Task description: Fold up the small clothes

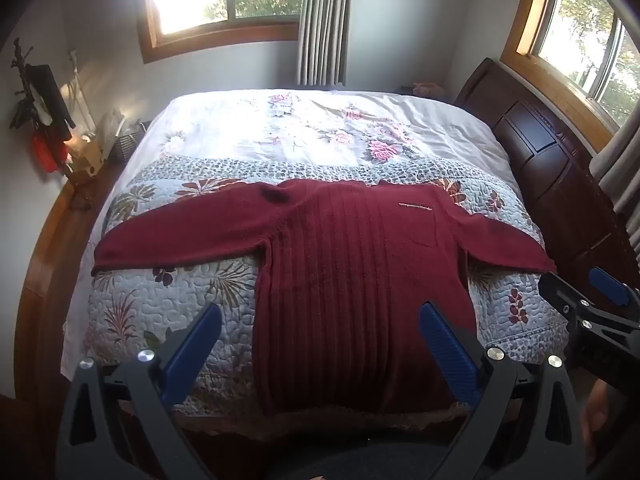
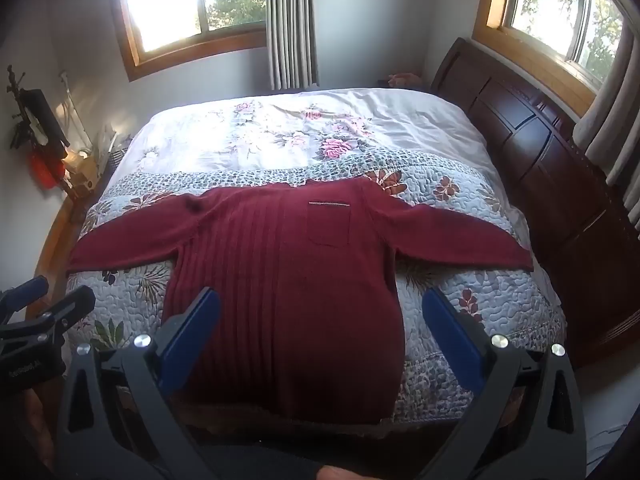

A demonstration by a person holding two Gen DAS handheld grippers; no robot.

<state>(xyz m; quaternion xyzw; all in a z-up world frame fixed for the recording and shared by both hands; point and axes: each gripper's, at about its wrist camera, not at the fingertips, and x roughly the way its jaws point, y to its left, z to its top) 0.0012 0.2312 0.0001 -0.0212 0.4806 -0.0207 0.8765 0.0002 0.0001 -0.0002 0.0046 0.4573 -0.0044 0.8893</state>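
Note:
A dark red ribbed sweater (image 1: 352,264) (image 2: 288,280) lies flat on the bed, front up, both sleeves spread out to the sides and its hem at the near edge. A chest pocket (image 2: 328,220) shows on its right half. My left gripper (image 1: 320,312) hovers open above the lower part of the sweater, nothing between its blue pads. My right gripper (image 2: 320,304) also stands open over the sweater's lower body, holding nothing. The right gripper (image 1: 600,292) shows at the right edge of the left wrist view, beside the right sleeve end.
The bed carries a quilted floral cover (image 1: 168,312) and a white flowered sheet (image 1: 280,132) behind the sweater. A dark wooden headboard (image 2: 540,152) runs along the right. A cluttered side table (image 1: 88,148) stands at the far left. Windows with curtains (image 1: 324,20) line the walls.

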